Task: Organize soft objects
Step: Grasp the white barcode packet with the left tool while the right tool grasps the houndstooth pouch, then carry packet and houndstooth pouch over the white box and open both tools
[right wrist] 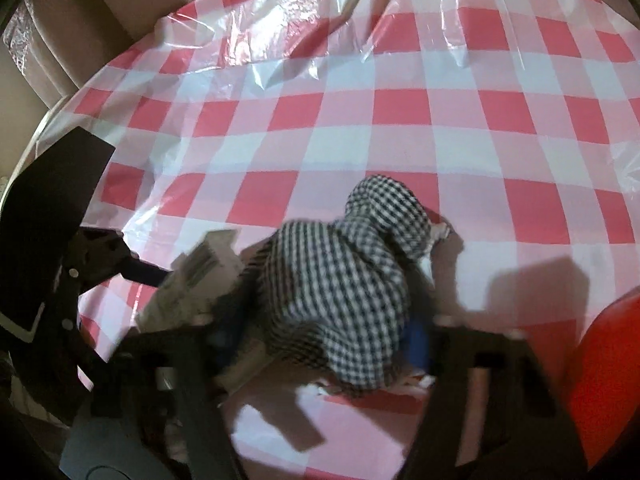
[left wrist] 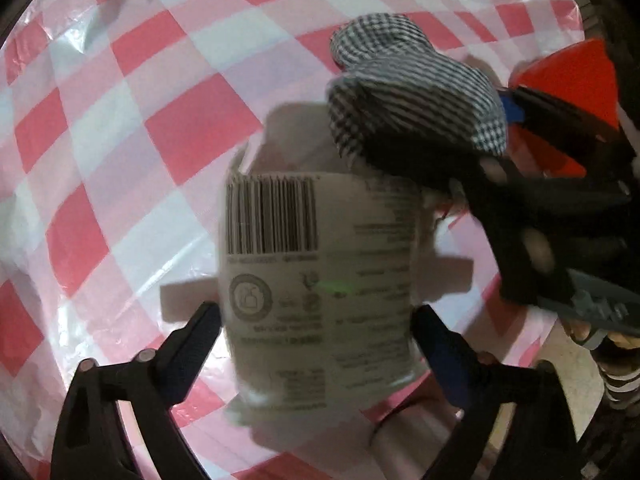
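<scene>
Now: box between the left fingers, checked cloth in the right

Leftmost, the left gripper [left wrist: 316,324] points down over the tablecloth [left wrist: 120,120], its two black fingers [left wrist: 192,344] spread wide either side of a pale box [left wrist: 320,272] with a barcode. The pads sit right at the box's side walls — whether they press or only flank it I cannot tell; the picture is blurred there. Both side flaps of the box stick out just beyond the fingertips, and its open mouth faces away from the fingers.

Further right, at the box's far right corner, the checked cloth [left wrist: 412,92] hangs bunched over the box rim. The right gripper [right wrist: 324,320] has it clenched: in the right wrist view the cloth [right wrist: 344,280] fills the gap between the fingers [right wrist: 416,336] and bulges out past the tips, with the box [right wrist: 196,280] just left of the left finger. A red object [right wrist: 608,380] lies to the right of the right finger, near the table edge.
</scene>
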Motion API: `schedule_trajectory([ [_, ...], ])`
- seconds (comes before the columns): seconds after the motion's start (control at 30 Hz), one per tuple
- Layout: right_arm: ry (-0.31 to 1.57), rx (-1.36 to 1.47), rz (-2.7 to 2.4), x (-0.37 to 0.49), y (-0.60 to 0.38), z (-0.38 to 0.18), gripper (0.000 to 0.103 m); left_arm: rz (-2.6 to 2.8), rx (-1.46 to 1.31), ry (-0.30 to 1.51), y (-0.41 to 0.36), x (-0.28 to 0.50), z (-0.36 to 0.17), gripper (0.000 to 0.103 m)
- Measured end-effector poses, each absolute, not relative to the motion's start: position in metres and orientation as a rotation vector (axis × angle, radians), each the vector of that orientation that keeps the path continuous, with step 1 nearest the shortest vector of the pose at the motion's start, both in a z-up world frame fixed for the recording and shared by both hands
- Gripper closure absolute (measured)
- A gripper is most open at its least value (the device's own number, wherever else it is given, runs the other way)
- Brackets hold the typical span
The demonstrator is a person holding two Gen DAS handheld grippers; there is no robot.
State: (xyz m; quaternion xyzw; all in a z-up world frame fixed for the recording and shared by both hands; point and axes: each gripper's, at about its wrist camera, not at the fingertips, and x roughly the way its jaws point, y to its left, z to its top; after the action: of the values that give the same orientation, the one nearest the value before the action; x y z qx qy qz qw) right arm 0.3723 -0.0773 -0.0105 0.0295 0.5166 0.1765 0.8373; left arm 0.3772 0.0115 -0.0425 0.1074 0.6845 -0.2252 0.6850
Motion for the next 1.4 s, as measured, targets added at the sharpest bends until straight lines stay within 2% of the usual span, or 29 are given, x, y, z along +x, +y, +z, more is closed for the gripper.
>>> schedule_trajectory([
  [0.07, 1.093, 0.051, 0.371, 0.372, -0.077, -0.014, 0.060, -0.520, 0.280, 1.507, 0.007, 0.374, -0.038, 0.016],
  [0.1, 1.089, 0.037, 0.374, 0.371, -0.076, -0.015, 0.069, -0.521, 0.288, 1.496, 0.006, 0.373, -0.035, 0.024],
  [0.13, 1.085, 0.028, 0.377, 0.370, -0.075, -0.016, 0.075, -0.522, 0.286, 1.486, 0.007, 0.373, -0.032, 0.032],
  [0.23, 1.053, 0.018, 0.371, 0.366, -0.075, -0.010, 0.083, -0.513, 0.223, 1.465, 0.014, 0.374, -0.026, 0.034],
  [0.67, 0.940, 0.018, 0.359, 0.328, -0.087, 0.031, 0.085, -0.361, -0.137, 1.211, 0.097, 0.342, 0.031, 0.037],
  [0.87, 0.871, 0.011, 0.364, 0.302, -0.092, 0.065, 0.085, -0.281, -0.232, 0.963, 0.130, 0.311, 0.107, 0.037],
  [0.97, 0.830, 0.006, 0.365, 0.284, -0.097, 0.085, 0.085, -0.243, -0.204, 0.867, 0.128, 0.287, 0.153, 0.037],
  [1.1, 0.777, 0.000, 0.360, 0.256, -0.107, 0.110, 0.085, -0.227, -0.195, 0.779, 0.121, 0.261, 0.188, 0.037],
  [1.4, 0.709, 0.012, 0.350, 0.191, -0.139, 0.149, 0.085, -0.266, -0.184, 0.636, 0.056, 0.219, 0.234, 0.037],
])
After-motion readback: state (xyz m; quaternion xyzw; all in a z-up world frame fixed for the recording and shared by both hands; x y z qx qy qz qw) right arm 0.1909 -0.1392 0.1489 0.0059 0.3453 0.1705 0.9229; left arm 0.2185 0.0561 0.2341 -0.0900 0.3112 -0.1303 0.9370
